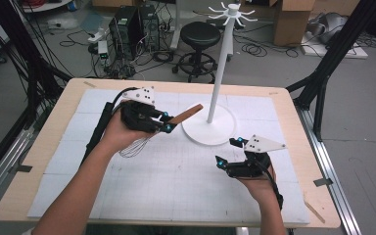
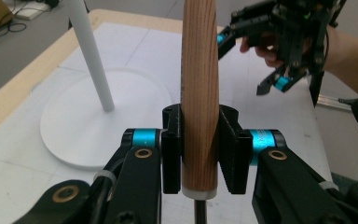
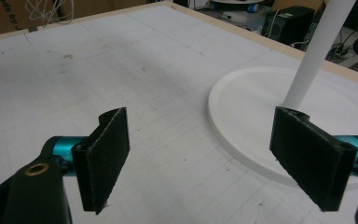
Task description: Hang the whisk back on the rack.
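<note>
Plainly unlabelled wooden whisk handle [image 2: 199, 88] clamped in left gripper [image 2: 200, 154]; right gripper [image 3: 209, 154] agape

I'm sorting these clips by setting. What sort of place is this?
Most likely a lab or workshop: computer towers and loose cables lie on the floor, black frame struts flank the table, and cardboard boxes stand behind.

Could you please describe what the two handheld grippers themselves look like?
Both the left gripper and right gripper are black, with flat rectangular jaws, cyan collars, brass-coloured pivot rivets, a grey three-cornered plate with dark dots on top, and a trailing black cable. The forearms are bare.
</note>
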Available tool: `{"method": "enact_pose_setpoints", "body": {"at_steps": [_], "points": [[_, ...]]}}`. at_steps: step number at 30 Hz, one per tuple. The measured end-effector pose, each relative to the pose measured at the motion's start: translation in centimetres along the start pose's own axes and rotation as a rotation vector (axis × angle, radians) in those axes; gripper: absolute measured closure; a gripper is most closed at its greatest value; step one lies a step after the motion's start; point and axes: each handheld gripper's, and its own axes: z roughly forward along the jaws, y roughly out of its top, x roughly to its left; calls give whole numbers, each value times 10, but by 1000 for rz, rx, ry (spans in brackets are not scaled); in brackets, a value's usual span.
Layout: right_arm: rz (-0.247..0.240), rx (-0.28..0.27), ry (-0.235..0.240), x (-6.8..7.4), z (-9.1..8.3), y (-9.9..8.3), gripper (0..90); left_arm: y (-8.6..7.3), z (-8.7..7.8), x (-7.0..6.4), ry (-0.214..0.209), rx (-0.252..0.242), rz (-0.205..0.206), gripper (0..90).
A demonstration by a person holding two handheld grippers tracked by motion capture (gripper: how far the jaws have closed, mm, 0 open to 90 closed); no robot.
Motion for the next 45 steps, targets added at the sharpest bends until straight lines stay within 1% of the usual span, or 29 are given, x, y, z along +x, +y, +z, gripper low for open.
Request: {"method": "enact_pose_setpoints", "body": {"at_steps": [3,7,11,14,18,19,21,23,26,28,32,34,36,40,42,45], "points": [[-7,-4,-2,0,1,0,189,14,-1,3,-5,-17,10,730],[-4,3,2,0,2,0,189,34,-1,8,-14,-44,21,730],[-6,9,0,1,2,0,189,52,-2,13,-8,-57,34,729],[-6,9,1,0,2,-1,189,63,-3,15,1,-75,42,730],[-5,12,-1,0,2,-1,189,75,-4,19,-8,-106,43,730],[-3,11,0,0,2,-2,189,78,-4,20,-7,-110,48,730],[-4,10,1,0,3,-2,189,83,-4,22,-13,-122,42,730],[-8,12,2,0,3,-2,189,88,-5,24,-13,-130,46,730],[-8,11,0,-1,4,-2,189,96,-5,27,-14,-157,37,730],[-4,12,3,0,4,-2,189,103,-6,29,-15,-174,39,730],[-6,15,4,-1,4,-3,189,114,-4,29,-15,-177,53,730],[3,15,4,-1,4,-3,189,119,-4,29,-23,-196,52,730],[4,13,5,-1,4,-3,189,123,-3,29,-31,-210,50,730],[-3,14,6,-1,4,-3,189,131,1,28,-29,-212,55,730],[-2,15,5,-1,4,-3,189,134,1,28,-34,-227,60,729],[0,12,4,-1,3,-3,189,135,-2,30,-31,-247,54,730]]}}
